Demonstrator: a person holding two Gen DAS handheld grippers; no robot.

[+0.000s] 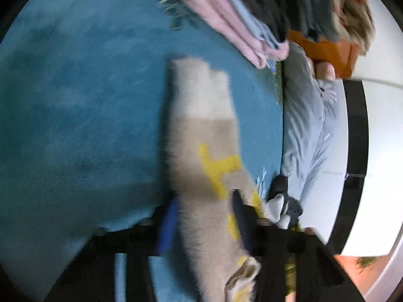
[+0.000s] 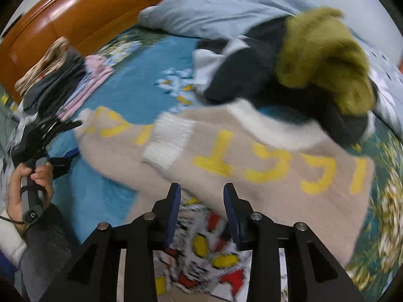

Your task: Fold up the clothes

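The left gripper has its fingers clamped on the beige sweater; the right gripper hovers over it on the bed, fingers apart.

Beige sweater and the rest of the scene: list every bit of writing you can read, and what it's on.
Sweater: large yellow characters, seen upside down and blurred; they look like "1991", not certain.
Sweater in the left tool: only part of a yellow character shows, unreadable.
Patterned sheet: red and yellow shapes, no legible text.
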